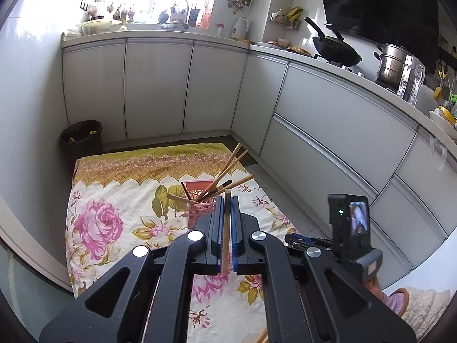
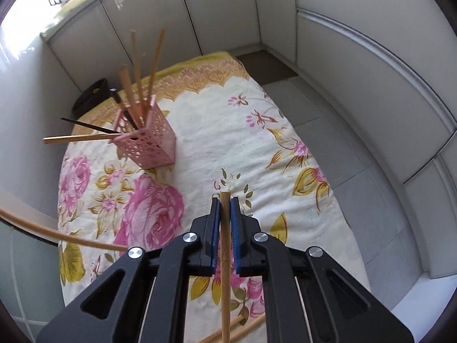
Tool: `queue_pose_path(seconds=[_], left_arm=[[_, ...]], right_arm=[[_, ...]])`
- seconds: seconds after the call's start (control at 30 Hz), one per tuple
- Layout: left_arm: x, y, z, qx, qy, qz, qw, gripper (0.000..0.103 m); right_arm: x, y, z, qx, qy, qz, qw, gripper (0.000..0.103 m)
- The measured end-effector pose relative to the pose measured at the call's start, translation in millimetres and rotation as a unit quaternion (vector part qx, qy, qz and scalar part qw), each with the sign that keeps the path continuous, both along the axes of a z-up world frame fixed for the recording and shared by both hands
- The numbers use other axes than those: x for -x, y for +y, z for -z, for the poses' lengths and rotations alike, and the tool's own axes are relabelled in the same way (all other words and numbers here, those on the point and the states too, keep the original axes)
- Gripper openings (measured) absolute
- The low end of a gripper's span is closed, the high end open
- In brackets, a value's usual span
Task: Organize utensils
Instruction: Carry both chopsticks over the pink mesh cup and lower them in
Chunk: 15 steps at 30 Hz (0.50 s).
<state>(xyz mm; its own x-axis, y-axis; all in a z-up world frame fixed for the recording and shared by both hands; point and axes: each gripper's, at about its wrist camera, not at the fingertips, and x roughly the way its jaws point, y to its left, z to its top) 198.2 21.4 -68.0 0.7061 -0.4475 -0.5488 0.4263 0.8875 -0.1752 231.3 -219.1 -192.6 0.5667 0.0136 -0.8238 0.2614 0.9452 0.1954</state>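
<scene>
A flowered cloth is spread on the kitchen floor, and a pink perforated holder stands on it toward the far left corner of the cloth. Several wooden chopsticks and a black one are stood in the holder, fanned out at different tilts.

The left claw is closed on a single wooden chopstick, whose tip shows just past the blue pads; seen from the left wrist, it is held just in front of the holder. The right claw is likewise closed on another wooden stick, held over the bare middle of the cloth, well apart from the holder. More sticks lie at the near edge of the cloth.

No brand or label can be read; a small screen on the right-hand device shows only a blurred picture, and a marking on a cabinet door is too small to make out.
</scene>
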Motion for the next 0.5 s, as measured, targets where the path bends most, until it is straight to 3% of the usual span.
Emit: queue_pose_path(seconds=[0.5], left_arm=[[32,-19,-47,-0.01,-0.041,0.0,0.9991,0.004]], right_arm=[[86,3,-119,-0.001,-0.15,-0.037,0.988,0.008]])
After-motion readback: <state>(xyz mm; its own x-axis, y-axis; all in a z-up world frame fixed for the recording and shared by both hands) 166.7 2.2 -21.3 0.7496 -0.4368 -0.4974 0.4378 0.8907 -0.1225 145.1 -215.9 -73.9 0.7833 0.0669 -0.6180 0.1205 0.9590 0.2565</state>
